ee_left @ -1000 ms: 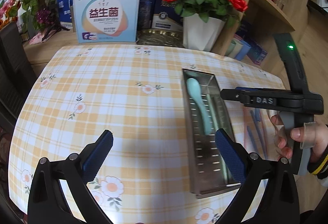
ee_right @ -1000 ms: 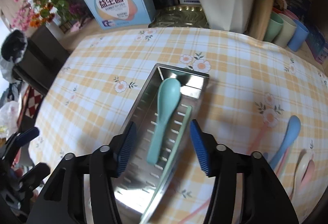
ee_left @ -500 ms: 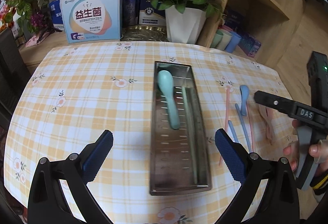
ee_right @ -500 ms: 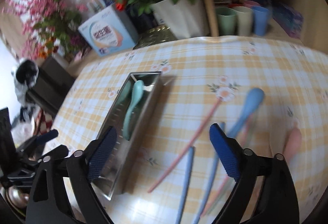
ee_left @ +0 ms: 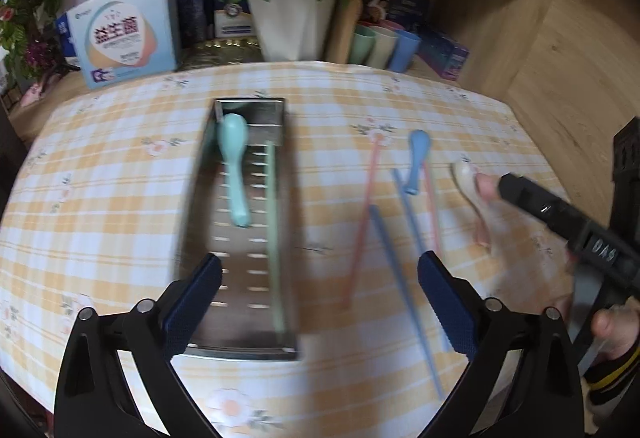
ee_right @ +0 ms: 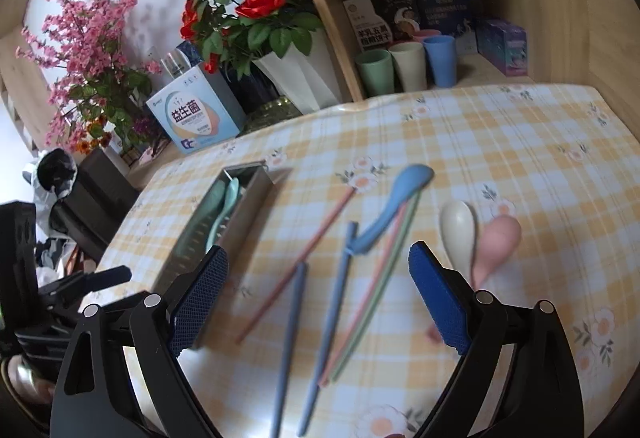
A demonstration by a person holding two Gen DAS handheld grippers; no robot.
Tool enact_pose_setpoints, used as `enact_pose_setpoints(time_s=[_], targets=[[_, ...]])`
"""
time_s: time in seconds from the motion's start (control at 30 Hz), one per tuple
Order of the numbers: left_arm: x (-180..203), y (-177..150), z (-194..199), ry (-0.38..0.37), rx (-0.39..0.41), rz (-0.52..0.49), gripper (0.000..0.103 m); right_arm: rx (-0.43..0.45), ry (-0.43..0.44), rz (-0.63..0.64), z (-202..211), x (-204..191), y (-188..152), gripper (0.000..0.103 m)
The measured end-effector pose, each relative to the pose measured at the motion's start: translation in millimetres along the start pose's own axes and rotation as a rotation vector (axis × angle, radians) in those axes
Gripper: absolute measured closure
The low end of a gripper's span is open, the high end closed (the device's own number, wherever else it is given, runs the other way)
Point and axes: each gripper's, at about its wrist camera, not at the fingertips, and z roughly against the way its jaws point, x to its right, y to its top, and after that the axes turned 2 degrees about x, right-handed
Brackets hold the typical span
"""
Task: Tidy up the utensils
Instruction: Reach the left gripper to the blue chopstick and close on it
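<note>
Yellow-checked cloth covers the tabletop (ee_left: pixel 120 197). Inside the steel tray (ee_left: pixel 200 238) lie a mint spoon (ee_left: pixel 236 165) and a green chopstick (ee_left: pixel 274 230); right of the tray lie loose chopsticks (ee_right: pixel 336 286) and spoons (ee_right: pixel 456 230). Left tongs (ee_left: pixel 320 302) are closing, empty; right tongs (ee_right: pixel 318 298) gape wide, empty.

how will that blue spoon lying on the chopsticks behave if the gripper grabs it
The blue spoon looks like rigid plastic, so probably stiff and light. Its smooth rounded handle may slip between the pads. It rests across chopsticks, so lifting it could nudge them.
</note>
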Motion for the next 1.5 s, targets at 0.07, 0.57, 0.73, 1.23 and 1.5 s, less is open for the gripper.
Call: enact_pose_setpoints(time_s=[0.07,0.57,0.73,1.23,1.5], targets=[[9,-3,-7,-0.023,-0.026,-0.002,0.025,-0.007,-0.038,0.01,3,6,-6,0.014],[62,-28,-85,-0.066,-0.244,-0.059,0.081,-0.024,-0.204,-0.025,3,68,-30,0.014],[65,-27,-101,-0.049,-0.275,-0.047,0.088,-0.015,-0.18,-0.029,3,69,-31,0.015],[90,-36,-101,0.092,-0.22,-0.156,0.088,0.001,-0.176,-0.065,10,76,-32,0.015],[86,-37,-100,0.086,-0.191,-0.15,0.088,-0.022,-0.176,-0.079,7,79,-39,0.015]])
